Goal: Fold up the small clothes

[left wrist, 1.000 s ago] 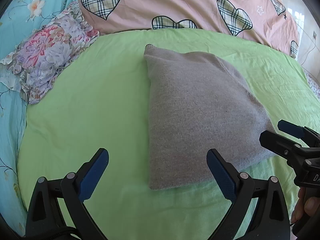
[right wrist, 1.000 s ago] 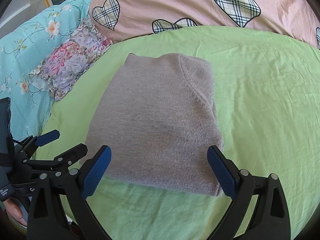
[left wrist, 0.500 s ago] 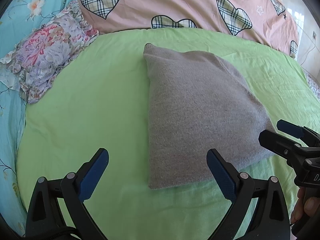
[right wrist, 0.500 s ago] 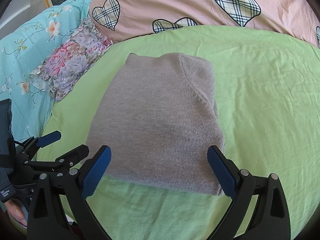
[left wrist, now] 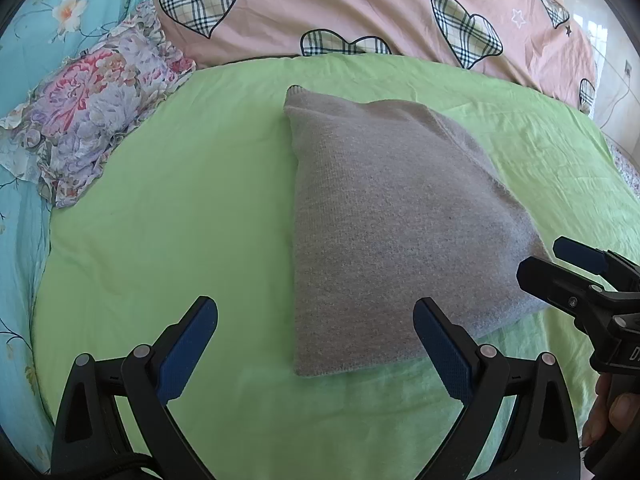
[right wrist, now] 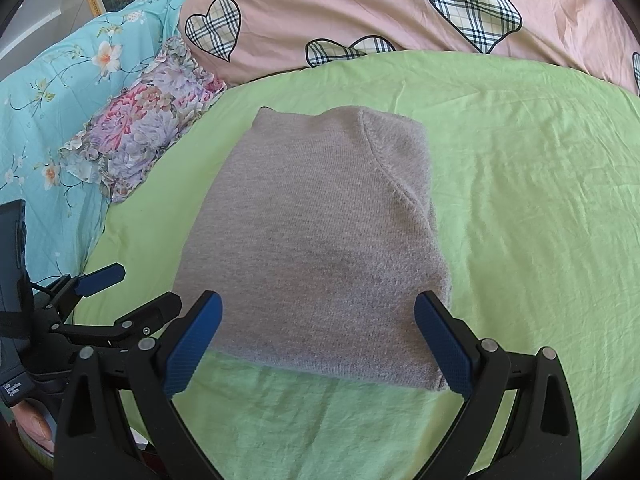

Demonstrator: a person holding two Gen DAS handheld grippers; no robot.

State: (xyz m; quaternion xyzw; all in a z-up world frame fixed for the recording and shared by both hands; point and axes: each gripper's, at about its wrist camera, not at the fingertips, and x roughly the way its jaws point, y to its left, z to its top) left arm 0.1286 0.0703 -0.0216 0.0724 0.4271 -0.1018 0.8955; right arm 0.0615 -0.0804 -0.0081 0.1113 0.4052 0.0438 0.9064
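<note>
1 grey sweater (left wrist: 392, 220), folded, flat on the green bed sheet (left wrist: 180, 208) near a floral pillow (left wrist: 96, 112). Left tool (left wrist: 316, 344) and right tool (right wrist: 318, 338): both wide open, empty, at the sweater's near edge.

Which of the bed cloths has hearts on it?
The pink quilt at the far side of the bed has the plaid hearts. The blue bedding and ruffled pillow carry flowers, and the green sheet is plain.
</note>
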